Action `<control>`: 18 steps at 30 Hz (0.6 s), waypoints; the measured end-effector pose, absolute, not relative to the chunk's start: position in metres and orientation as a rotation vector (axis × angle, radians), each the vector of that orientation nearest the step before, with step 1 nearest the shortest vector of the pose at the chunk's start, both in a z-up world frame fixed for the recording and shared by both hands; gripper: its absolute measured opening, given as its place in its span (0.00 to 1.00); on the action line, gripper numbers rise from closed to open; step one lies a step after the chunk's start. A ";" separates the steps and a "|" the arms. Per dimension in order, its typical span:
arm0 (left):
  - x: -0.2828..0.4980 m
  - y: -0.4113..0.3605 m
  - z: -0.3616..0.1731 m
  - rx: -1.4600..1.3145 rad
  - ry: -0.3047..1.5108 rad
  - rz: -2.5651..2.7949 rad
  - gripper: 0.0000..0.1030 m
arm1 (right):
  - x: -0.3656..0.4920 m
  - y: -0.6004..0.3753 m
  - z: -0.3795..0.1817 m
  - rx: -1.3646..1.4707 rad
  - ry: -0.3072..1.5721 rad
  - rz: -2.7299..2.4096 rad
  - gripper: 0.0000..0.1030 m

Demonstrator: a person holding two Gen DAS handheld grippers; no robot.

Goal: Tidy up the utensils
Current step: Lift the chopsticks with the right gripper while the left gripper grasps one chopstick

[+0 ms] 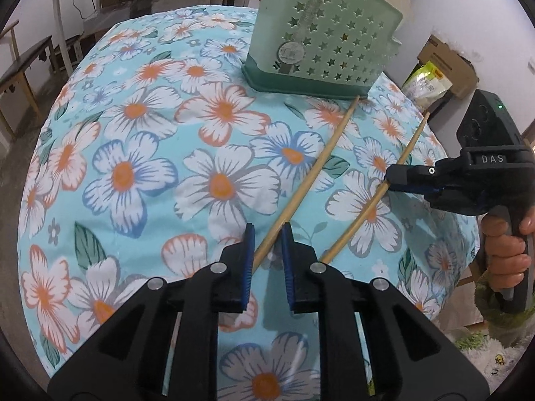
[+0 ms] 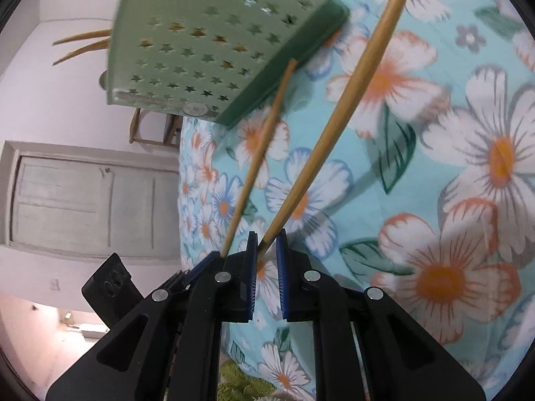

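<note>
Chopsticks lie on a round table under a blue floral tablecloth [image 1: 140, 153], two of them, slanting toward a pale green utensil holder [image 1: 327, 43] pierced with star holes. In the left wrist view, the left gripper [image 1: 267, 247] points steeply down with its blue pads narrowed around the near end of one chopstick [image 1: 307, 180], whose far tip touches the holder's base. To the right, the right gripper [image 1: 389, 180], held in a hand [image 1: 505, 250], is clamped on the second chopstick [image 1: 381, 193] partway along its length.

In the right wrist view, the right gripper [image 2: 267, 254] shows its jaws nearly closed on the thick end of the second chopstick [image 2: 337, 120], which rises off the cloth toward the upper right. The first chopstick [image 2: 260, 153] runs beside it to the holder [image 2: 207, 46], its near end disappearing behind the left gripper's pads [image 2: 204, 262]. More sticks poke from the holder's top.

Both chopsticks appear gripped, so the pick-up step looks done. Next, each needs lifting, turning upright and lowering into the holder's open top without knocking it over.
</note>
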State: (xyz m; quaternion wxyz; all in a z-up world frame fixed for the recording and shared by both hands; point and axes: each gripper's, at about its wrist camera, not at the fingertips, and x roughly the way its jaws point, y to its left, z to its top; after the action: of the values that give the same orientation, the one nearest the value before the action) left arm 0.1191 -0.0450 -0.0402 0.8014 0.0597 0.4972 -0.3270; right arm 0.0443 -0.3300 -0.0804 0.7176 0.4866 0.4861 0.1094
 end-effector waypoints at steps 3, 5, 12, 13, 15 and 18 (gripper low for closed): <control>0.122 -0.044 -0.041 0.103 1.075 -0.695 0.14 | 0.047 -0.336 -0.100 1.162 1.095 0.260 0.11; 0.121 -0.040 -0.040 0.085 1.077 -0.687 0.12 | 0.049 -0.338 -0.102 1.169 1.097 0.272 0.10; 0.109 -0.014 -0.035 0.022 1.111 -0.645 0.10 | 0.052 -0.341 -0.097 1.121 1.140 0.306 0.11; 0.107 -0.008 -0.036 0.003 1.119 -0.639 0.10 | 0.054 -0.342 -0.099 1.130 1.143 0.310 0.10; 0.102 0.004 -0.038 -0.039 1.139 -0.626 0.09 | 0.054 -0.343 -0.102 1.147 1.147 0.317 0.10; 0.095 0.017 -0.037 -0.069 1.148 -0.608 0.09 | 0.048 -0.342 -0.104 1.169 1.162 0.345 0.10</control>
State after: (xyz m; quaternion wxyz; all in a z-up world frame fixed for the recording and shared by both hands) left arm 0.0949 0.0174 -0.0372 0.7958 -0.0323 0.5343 -0.2832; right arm 0.0478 -0.3417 -0.1041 0.6658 0.5180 0.5148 0.1530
